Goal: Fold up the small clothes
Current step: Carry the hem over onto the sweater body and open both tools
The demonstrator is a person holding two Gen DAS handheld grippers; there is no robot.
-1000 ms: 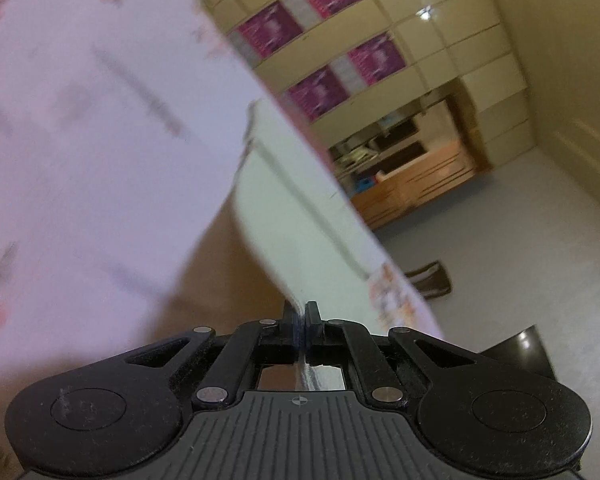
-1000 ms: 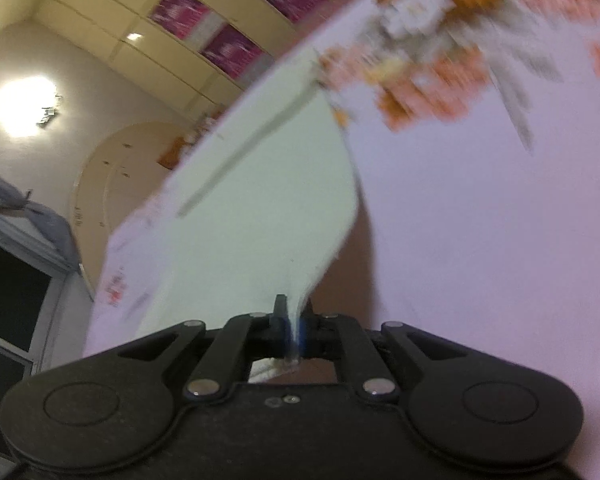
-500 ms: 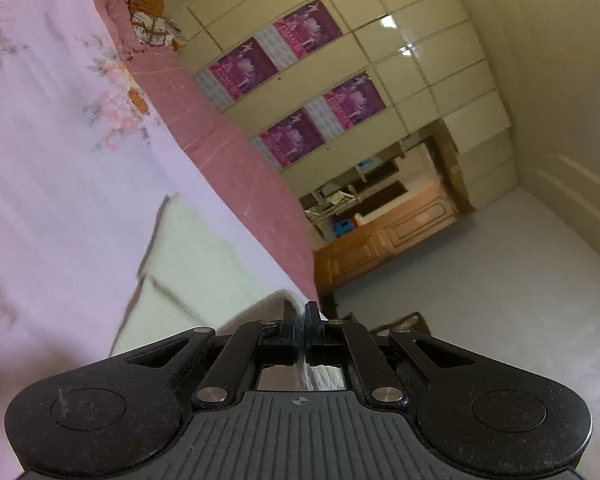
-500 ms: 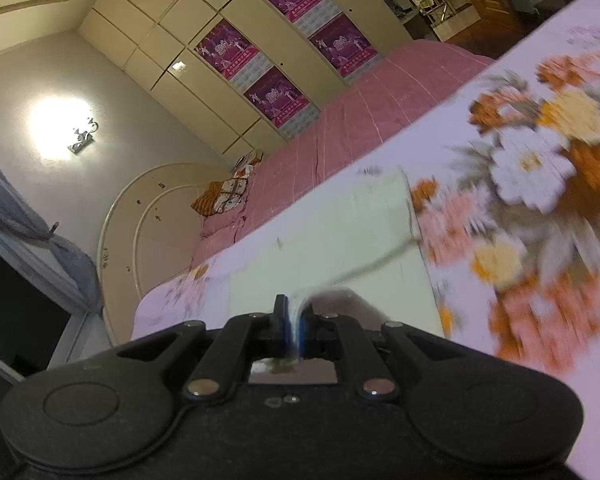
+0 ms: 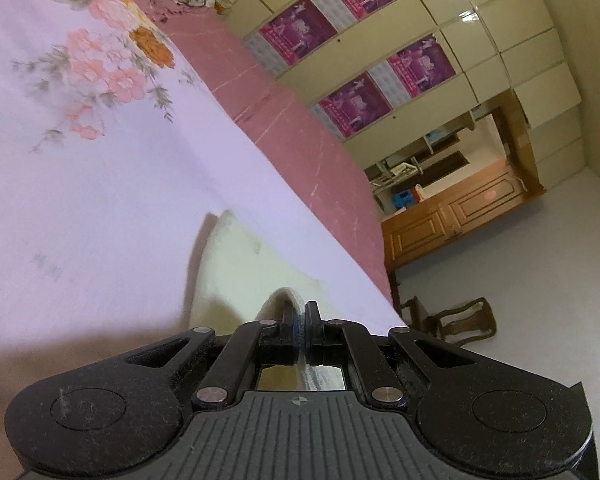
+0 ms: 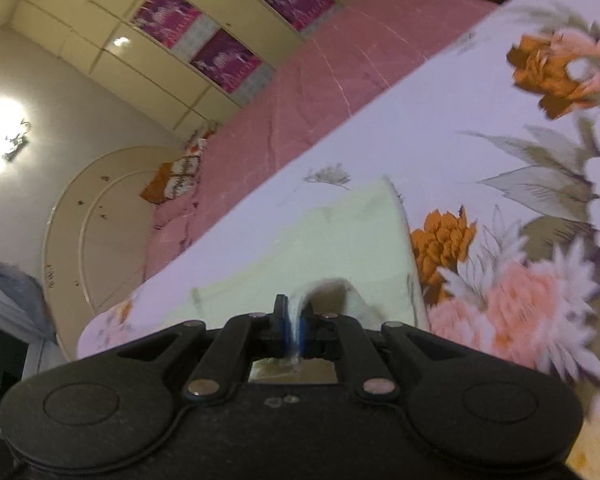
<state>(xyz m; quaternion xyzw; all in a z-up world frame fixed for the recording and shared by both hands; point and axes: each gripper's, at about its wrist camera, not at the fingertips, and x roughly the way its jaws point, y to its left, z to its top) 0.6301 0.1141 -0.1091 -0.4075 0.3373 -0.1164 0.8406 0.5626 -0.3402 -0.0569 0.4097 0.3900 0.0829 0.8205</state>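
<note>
Left wrist view showed the left gripper [image 5: 300, 318] with its fingers [image 5: 288, 314] pinched shut on a raised hem of the pale green cloth [image 5: 240, 256], the rest of which lay flat on the floral bedsheet [image 5: 80, 168] near the edge bordering the pink quilt [image 5: 300, 132]. In the right wrist view the right gripper [image 6: 294, 318] was likewise clamped on a lifted corner of the same cloth [image 6: 340, 236], the fabric arching up from the sheet into the fingers.

The main risk, as I judged it, was uneven handling: if one hand travelled further or released sooner than the other, the carried edge would land skewed and the fold would come out crooked. Each grip looked to hold only a thin strip of hem, so a quick pull could slip the fabric free mid-fold. Dragging low across the bedsheet might also bunch the lower layer or rumple the sheet beneath. The right view was blurred, so how much cloth sat between those fingers was unclear.
</note>
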